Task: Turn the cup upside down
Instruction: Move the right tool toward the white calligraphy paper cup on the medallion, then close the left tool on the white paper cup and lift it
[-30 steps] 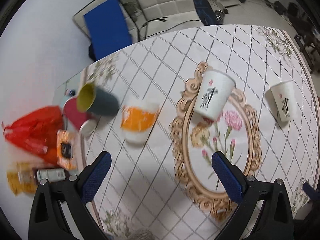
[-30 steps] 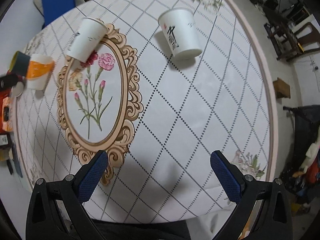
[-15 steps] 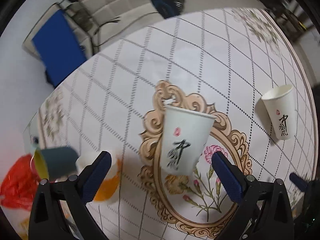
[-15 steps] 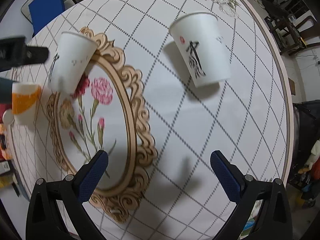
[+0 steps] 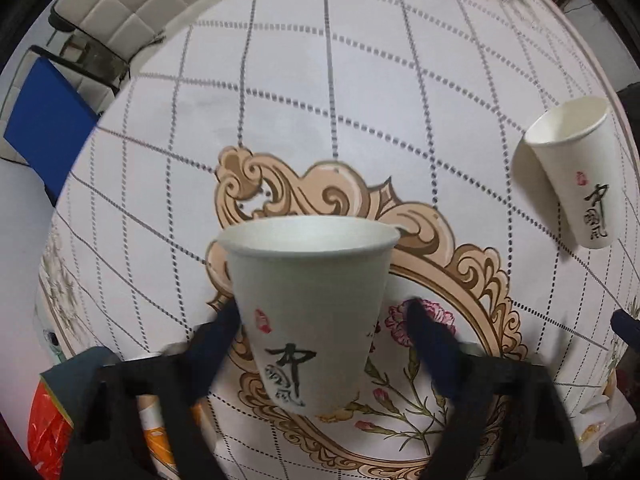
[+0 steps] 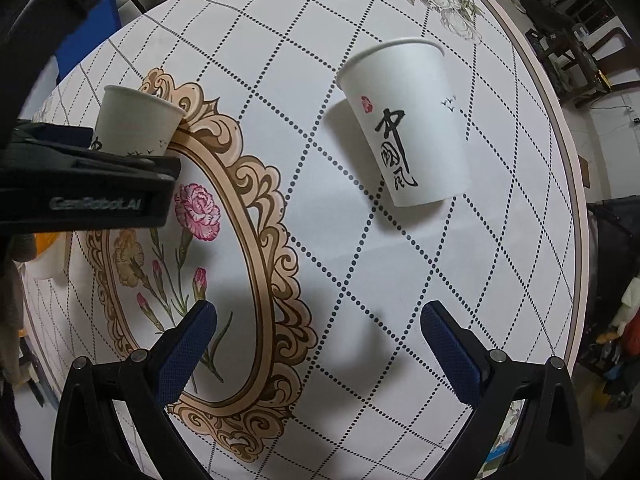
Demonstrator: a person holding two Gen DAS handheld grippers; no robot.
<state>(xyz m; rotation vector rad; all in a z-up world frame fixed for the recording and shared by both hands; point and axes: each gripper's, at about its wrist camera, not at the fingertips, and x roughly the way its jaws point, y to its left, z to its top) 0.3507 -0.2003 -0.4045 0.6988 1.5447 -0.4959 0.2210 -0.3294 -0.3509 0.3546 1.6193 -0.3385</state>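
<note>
A white paper cup (image 5: 308, 304) with black calligraphy stands upright, mouth up, on the round table's oval flower print. My left gripper (image 5: 320, 344) is open, with a blue finger on each side of the cup's lower half, not pressing it. This cup also shows in the right wrist view (image 6: 136, 120), partly behind the left gripper's body. A second upright paper cup (image 6: 404, 124) stands further right; it also shows in the left wrist view (image 5: 572, 172). My right gripper (image 6: 318, 340) is open and empty, above the cloth short of that cup.
The round table (image 6: 500, 280) has a white diamond-pattern cloth. An orange-and-white cup (image 5: 160, 436) and a red bag (image 5: 44, 436) sit at its left side. A white sofa (image 5: 108, 20) and a blue board (image 5: 44, 120) stand beyond. The right table edge (image 6: 576, 200) is near.
My left gripper has moved in on the first cup, which now sits between its fingers. My right gripper has moved closer to the second cup.
</note>
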